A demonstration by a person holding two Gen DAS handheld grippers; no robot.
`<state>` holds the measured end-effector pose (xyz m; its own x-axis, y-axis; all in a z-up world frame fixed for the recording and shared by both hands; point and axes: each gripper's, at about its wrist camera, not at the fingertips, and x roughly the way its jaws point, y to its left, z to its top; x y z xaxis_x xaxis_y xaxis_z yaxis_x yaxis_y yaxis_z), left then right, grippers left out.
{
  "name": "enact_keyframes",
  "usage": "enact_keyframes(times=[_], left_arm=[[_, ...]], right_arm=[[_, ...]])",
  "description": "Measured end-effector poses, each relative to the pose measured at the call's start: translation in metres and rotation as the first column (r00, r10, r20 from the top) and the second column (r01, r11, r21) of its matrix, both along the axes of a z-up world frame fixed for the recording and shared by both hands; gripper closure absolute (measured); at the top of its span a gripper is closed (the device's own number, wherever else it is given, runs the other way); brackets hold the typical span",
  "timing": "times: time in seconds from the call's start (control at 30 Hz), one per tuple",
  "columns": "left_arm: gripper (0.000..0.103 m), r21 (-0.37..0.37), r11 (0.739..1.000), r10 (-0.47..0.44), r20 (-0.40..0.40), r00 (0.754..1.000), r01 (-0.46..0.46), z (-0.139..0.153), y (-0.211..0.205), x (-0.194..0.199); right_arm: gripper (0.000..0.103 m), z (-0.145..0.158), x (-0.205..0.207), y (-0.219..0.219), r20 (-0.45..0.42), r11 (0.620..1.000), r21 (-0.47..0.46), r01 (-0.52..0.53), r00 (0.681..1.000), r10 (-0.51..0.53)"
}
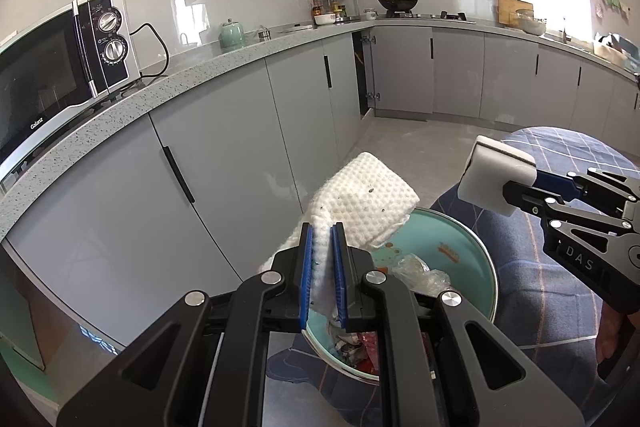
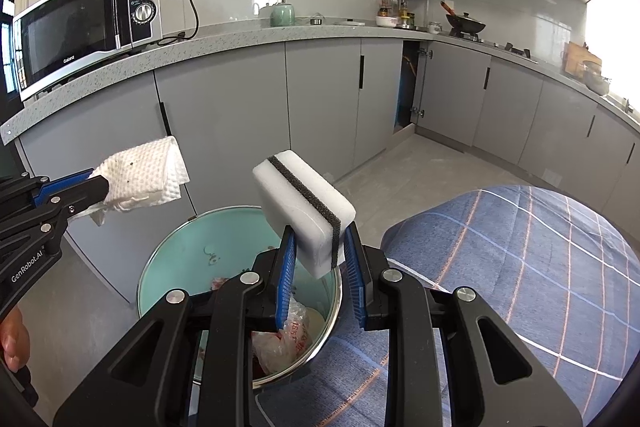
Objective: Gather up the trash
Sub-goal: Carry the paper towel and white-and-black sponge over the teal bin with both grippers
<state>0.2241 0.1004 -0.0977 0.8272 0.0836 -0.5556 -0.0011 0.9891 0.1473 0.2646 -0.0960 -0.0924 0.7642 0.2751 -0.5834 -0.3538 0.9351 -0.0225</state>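
Your left tongs [image 1: 322, 251] are clamped on a folded white paper towel [image 1: 368, 205], speckled with dark crumbs, which sticks up and forward above the near-left rim of the trash bin [image 1: 472, 247]. Your right tongs [image 2: 320, 267] are clamped on a white sponge [image 2: 304, 203] with a dark stripe through its middle; it stands tilted over the bin's right-hand edge (in the left wrist view it hangs in the air well right of the towel, the two not touching).

The bin is round, teal inside with a metal rim, and its mouth is open under both items. Crumpled clear plastic [image 2: 280, 339] and some red scraps already lie inside. To the bin's right a blue checked cloth [image 2: 520, 267] comes up close against the rim, so room is tight on that side; on the left, grey cabinet doors [image 2: 224, 123] stand just behind the bin.

Beyond, the pale floor [image 2: 420, 163] runs clear toward the corner, where one cabinet door hangs ajar. The speckled worktop [image 2: 248, 35] above carries a microwave [image 2: 88, 23], a green teapot [image 2: 282, 14], a spice rack and, farther along, a wok on the hob.
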Motion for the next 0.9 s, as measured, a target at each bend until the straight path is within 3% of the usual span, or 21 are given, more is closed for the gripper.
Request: enact_keyframes(times=[0.9], left_arm=[[0.092, -0.003, 1.000, -0.009, -0.014, 1.000, 0.009, -0.006, 0.004, 0.006]], right_arm=[[0.078, -0.008, 0.004, 0.013, -0.015, 1.000, -0.016, -0.020, 1.000, 0.019]])
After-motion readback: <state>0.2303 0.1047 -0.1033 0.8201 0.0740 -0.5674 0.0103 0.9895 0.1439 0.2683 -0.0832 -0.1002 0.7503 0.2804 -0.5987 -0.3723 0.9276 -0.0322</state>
